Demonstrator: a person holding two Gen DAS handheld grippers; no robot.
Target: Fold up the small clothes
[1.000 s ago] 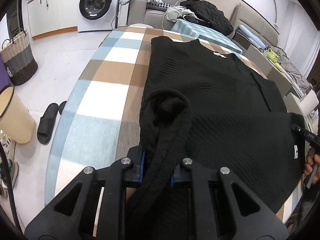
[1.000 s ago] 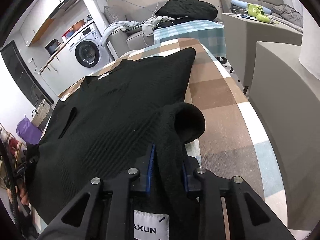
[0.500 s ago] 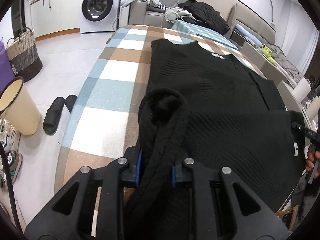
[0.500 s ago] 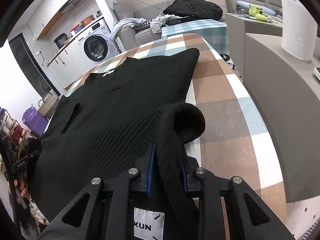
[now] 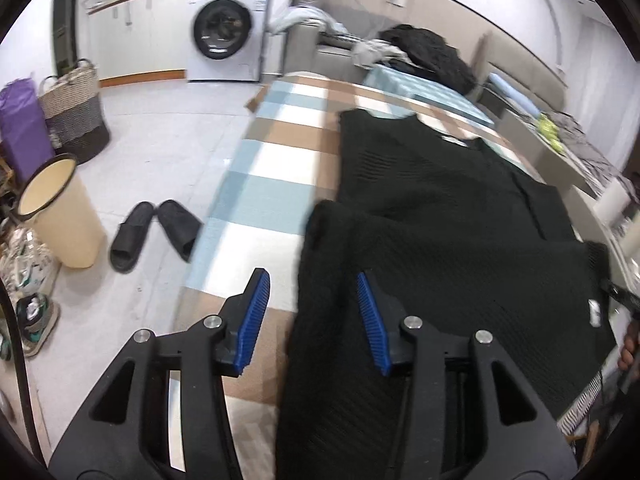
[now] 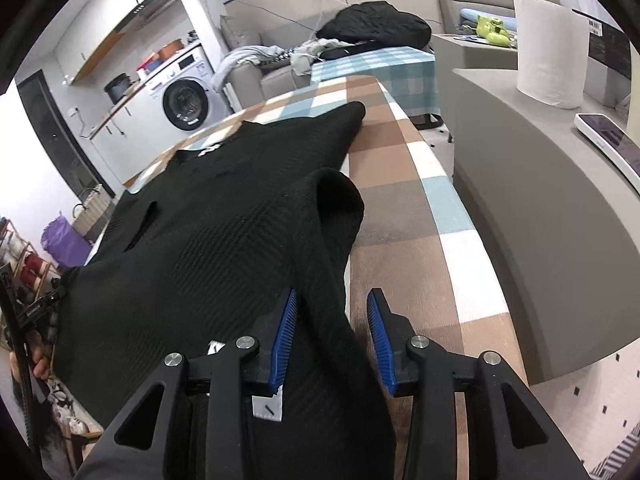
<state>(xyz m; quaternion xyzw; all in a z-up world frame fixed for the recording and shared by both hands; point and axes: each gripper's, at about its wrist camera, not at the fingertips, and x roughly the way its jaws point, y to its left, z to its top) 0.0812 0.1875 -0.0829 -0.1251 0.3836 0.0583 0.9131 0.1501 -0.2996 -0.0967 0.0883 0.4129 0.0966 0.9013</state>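
Note:
A black knit sweater point(image 5: 440, 220) lies spread on the checked tablecloth point(image 5: 272, 168), its near part folded back over the body. My left gripper point(image 5: 314, 320) hovers at the sweater's left folded edge with its jaws opening. The fabric lies between them against the right pad, and the left pad point(image 5: 254, 320) is clear of it. In the right wrist view the sweater point(image 6: 224, 232) fills the table's point(image 6: 400, 200) left side. My right gripper point(image 6: 332, 340) is opening too, with the fold resting against its left pad point(image 6: 284, 340) only.
Left of the table the floor holds a cream bin point(image 5: 60, 212), black slippers point(image 5: 156, 232) and a woven basket point(image 5: 74, 116); a washing machine point(image 5: 224, 36) stands behind. A grey counter point(image 6: 540, 200) with a paper roll point(image 6: 548, 48) and a phone point(image 6: 608, 140) borders the table's right side.
Both grippers were shut on the sweater's folded edges and have spread their jaws, letting the fabric go. Both hands have drawn back towards the table's near end.

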